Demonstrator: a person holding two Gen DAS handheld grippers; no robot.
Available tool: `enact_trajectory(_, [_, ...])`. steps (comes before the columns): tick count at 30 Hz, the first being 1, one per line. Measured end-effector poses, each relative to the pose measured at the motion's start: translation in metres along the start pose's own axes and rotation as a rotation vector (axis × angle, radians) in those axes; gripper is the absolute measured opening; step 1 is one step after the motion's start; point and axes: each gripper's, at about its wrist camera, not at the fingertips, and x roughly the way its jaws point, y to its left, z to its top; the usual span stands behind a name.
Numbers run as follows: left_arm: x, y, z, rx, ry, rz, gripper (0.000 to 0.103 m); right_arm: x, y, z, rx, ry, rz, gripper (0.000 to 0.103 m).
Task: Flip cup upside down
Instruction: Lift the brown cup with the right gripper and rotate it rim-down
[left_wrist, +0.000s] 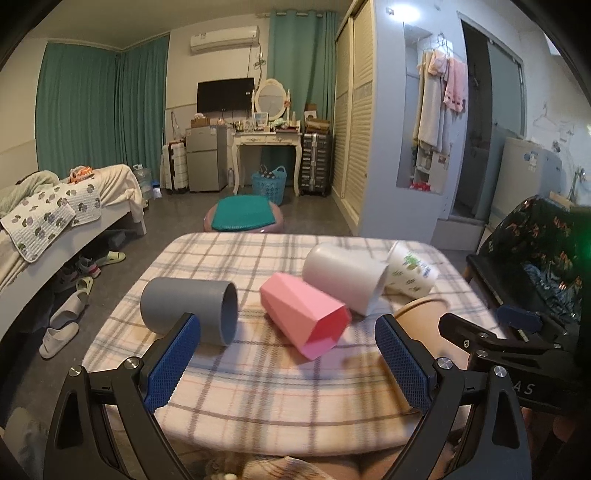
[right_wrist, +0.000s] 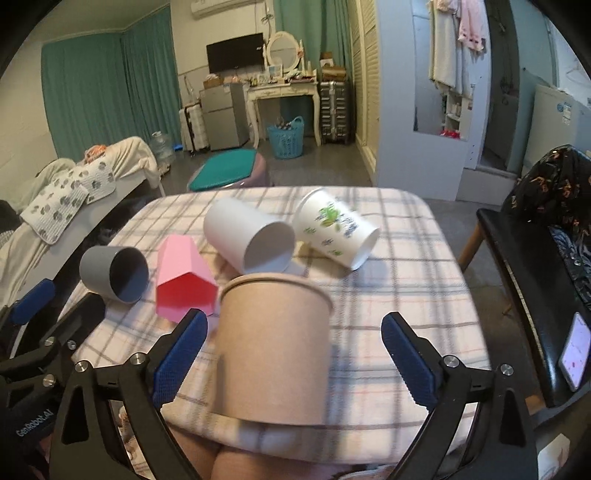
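Five cups are on the plaid-covered table (right_wrist: 406, 280). A brown paper cup (right_wrist: 275, 343) stands between the wide-open fingers of my right gripper (right_wrist: 295, 354), untouched; its rim shows in the left wrist view (left_wrist: 421, 310). A grey cup (left_wrist: 188, 310) (right_wrist: 112, 273), a pink faceted cup (left_wrist: 303, 317) (right_wrist: 183, 280), a white cup (left_wrist: 343, 277) (right_wrist: 247, 232) and a white cup with green print (left_wrist: 410, 273) (right_wrist: 334, 229) lie on their sides. My left gripper (left_wrist: 288, 354) is open and empty, in front of the grey and pink cups.
A black chair (right_wrist: 535, 258) with patterned cloth stands right of the table; a phone (right_wrist: 574, 350) lies on it. A bed (left_wrist: 55, 221) is at left. A stool with a green cushion (left_wrist: 243, 218) stands beyond the table's far edge.
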Motion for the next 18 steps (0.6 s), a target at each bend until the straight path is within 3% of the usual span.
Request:
enact_trajectory(9, [-0.022, -0.034, 0.0, 0.009, -0.063, 0.018, 0.098, -0.033, -0.048, -0.013, 0.051, -0.076, -0.035, 0.096])
enact_trajectory(18, [0.005, -0.081, -0.028, 0.044, 0.042, -0.048, 0.098, -0.046, -0.099, -0.033, 0.112, -0.106, -0.085, 0.096])
